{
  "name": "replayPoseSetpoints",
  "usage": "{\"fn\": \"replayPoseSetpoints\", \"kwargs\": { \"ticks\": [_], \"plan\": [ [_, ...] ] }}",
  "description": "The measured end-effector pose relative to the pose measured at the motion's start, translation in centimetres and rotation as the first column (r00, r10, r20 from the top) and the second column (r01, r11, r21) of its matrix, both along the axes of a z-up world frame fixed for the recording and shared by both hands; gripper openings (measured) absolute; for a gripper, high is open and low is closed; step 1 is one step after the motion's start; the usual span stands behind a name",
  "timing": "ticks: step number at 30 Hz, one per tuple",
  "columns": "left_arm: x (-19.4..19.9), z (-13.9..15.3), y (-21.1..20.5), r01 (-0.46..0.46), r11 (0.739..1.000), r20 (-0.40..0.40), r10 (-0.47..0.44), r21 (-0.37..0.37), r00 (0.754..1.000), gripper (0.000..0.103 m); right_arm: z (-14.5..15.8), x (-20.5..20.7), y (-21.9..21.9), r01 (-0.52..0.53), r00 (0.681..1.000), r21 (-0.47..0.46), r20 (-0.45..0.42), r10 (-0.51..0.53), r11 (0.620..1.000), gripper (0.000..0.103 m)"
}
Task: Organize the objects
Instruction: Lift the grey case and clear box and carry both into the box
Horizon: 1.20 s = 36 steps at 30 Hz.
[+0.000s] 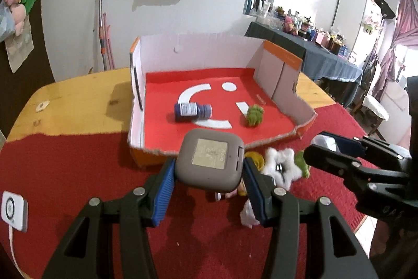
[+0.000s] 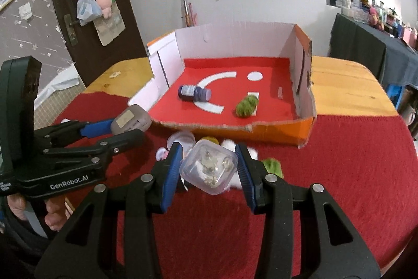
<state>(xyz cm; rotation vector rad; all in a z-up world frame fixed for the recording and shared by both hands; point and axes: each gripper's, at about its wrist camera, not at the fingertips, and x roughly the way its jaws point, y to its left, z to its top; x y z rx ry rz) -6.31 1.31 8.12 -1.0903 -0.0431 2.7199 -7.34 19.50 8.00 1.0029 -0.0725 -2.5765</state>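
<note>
My left gripper (image 1: 209, 179) is shut on a grey square case (image 1: 210, 160) and holds it above the red cloth, just in front of the cardboard box (image 1: 284, 69). It also shows in the right wrist view (image 2: 130, 119). My right gripper (image 2: 209, 166) is shut on a clear plastic box (image 2: 209, 168) with small metal bits inside. The cardboard box (image 2: 304, 122) has a red floor and holds a dark blue bottle (image 1: 192, 111) (image 2: 194, 92) lying on its side and a green fuzzy ball (image 1: 254, 115) (image 2: 247, 106).
A white fluffy toy (image 1: 279, 166), a green fuzzy piece (image 2: 273, 166), a yellow item (image 2: 209, 140) and a clear round lid (image 2: 181, 139) lie on the red cloth (image 2: 339, 174) before the box. A white device (image 1: 13, 209) lies at the left. The wooden table (image 1: 78, 101) extends behind.
</note>
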Motion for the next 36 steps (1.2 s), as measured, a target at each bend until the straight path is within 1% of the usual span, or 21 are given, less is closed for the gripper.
{"fn": "replayPoseSetpoints", "kwargs": {
  "ticks": [2, 5, 7, 9, 11, 14, 19, 22, 33, 36],
  "plan": [
    [-0.9, 0.3, 0.2, 0.001, 1.000, 0.007, -0.001, -0.010, 1.000, 0.054, 0.5, -0.6, 0.1, -0.011, 1.000, -0.005, 0.003, 0.011, 1.000, 0.040],
    [-2.1, 0.6, 0.2, 0.012, 1.000, 0.027, -0.012, 0.001, 1.000, 0.054, 1.1, -1.9, 0.0, -0.022, 1.000, 0.006, 0.016, 0.022, 1.000, 0.040],
    [-3.2, 0.5, 0.0, 0.016, 1.000, 0.050, -0.017, 0.013, 0.999, 0.054, 1.2, -3.0, 0.0, -0.028, 0.999, 0.020, 0.034, 0.027, 0.999, 0.040],
    [-4.0, 0.4, -0.1, 0.014, 1.000, 0.065, -0.015, 0.011, 0.998, 0.054, 1.2, -4.4, 0.1, -0.042, 0.997, 0.007, 0.068, 0.042, 0.999, 0.040],
    [-5.0, 0.1, -0.2, 0.017, 1.000, 0.086, -0.017, 0.004, 0.996, 0.054, 0.9, -5.4, 0.2, -0.054, 0.994, 0.008, 0.096, 0.053, 0.999, 0.040],
    [-6.2, -0.4, -0.4, 0.030, 0.999, 0.125, -0.031, 0.010, 0.992, 0.054, 0.4, -7.2, 0.0, -0.066, 0.989, 0.039, 0.136, 0.060, 0.997, 0.040],
    [-7.8, -1.2, -0.6, 0.043, 0.999, 0.173, -0.042, 0.001, 0.984, 0.054, -0.2, -8.6, -0.3, -0.097, 0.979, 0.073, 0.184, 0.082, 0.993, 0.040],
    [-8.4, -1.9, -0.4, 0.057, 0.998, 0.199, -0.054, -0.007, 0.979, 0.054, -0.8, -9.4, -0.3, -0.111, 0.972, 0.076, 0.217, 0.092, 0.991, 0.040],
    [-10.6, -3.4, -0.1, 0.085, 0.996, 0.254, -0.075, -0.031, 0.964, 0.054, -2.5, -11.7, -0.9, -0.151, 0.948, 0.108, 0.297, 0.113, 0.983, 0.040],
    [-11.0, -3.6, 0.0, 0.088, 0.995, 0.256, -0.074, -0.042, 0.964, 0.054, -2.9, -12.2, -0.9, -0.159, 0.942, 0.106, 0.313, 0.118, 0.982, 0.040]
  ]
}}
